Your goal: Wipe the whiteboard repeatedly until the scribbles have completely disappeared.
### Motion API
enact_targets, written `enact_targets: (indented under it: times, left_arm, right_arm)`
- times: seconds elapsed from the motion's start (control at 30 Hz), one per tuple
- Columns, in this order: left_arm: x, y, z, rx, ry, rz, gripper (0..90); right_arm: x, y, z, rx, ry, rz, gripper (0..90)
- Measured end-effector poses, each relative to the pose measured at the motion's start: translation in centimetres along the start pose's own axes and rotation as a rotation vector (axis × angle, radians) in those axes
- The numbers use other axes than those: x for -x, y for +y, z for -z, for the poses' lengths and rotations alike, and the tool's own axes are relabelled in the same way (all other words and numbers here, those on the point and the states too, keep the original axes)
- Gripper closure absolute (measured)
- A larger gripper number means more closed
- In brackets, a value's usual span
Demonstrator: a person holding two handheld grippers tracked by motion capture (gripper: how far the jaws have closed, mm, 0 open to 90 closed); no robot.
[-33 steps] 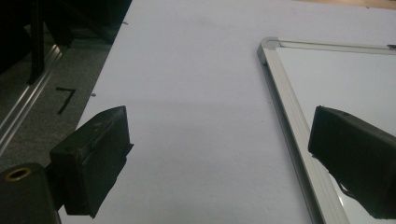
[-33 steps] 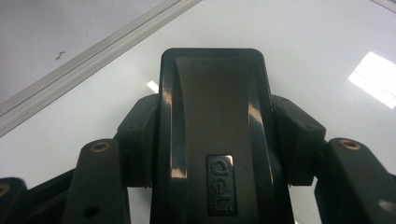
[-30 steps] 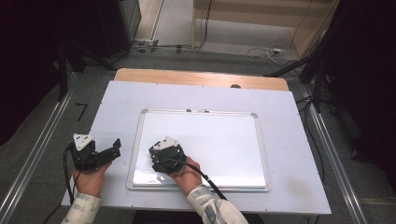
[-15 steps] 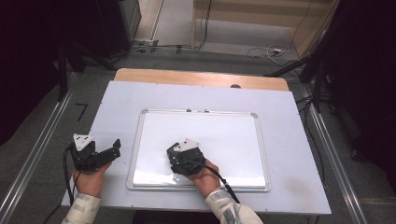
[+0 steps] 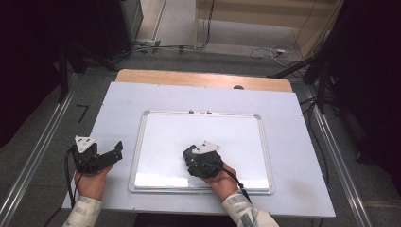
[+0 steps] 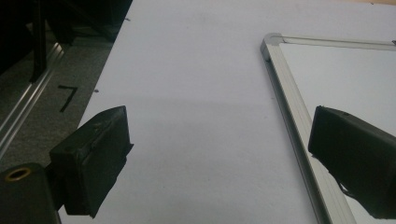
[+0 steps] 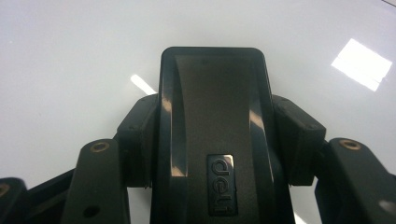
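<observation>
A: Checking right gripper [image 7: 212,154] first. Status?

B: Jaws closed on a black eraser [image 7: 215,135], one pad each side, brand label facing cam. Eraser sits flat on the whiteboard [image 5: 156,142], lower middle of it in the high view, w/ gripper [image 5: 202,161] on top. Flat hold makes sense: full wiping face on the surface.

A: Board condition?

B: White, glossy, no marks visible near the eraser. Light glare only. Board lies square on the table [image 5: 293,189], metal frame all round, so it likely won't slide much under a wipe.

A: Left gripper [image 5: 97,158]?

B: Jaws wide apart, nothing btwn them. Parked on the table just left of the board frame [image 6: 289,107], not touching it in the high view. Judgement: kept clear so the wiping hand has room, close enough to steady the board if needed.

A: Risks?

B: Eraser tilting if wrist rolls; then an edge drags, not the face.
</observation>
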State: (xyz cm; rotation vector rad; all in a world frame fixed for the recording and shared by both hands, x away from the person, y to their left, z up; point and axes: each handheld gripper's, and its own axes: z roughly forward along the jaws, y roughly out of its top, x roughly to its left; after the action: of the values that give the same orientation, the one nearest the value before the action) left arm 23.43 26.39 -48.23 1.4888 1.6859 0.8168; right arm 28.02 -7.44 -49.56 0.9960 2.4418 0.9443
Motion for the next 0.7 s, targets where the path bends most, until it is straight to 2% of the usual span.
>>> enact_targets:
  times: [0.7]
  left_arm:
    - [0.1, 0.0, -0.1, -0.002, 0.002, -0.002, 6.2]
  right_arm:
    - [3.5, -2.2, 1.9, -0.004, -0.044, -0.044, 38.8]
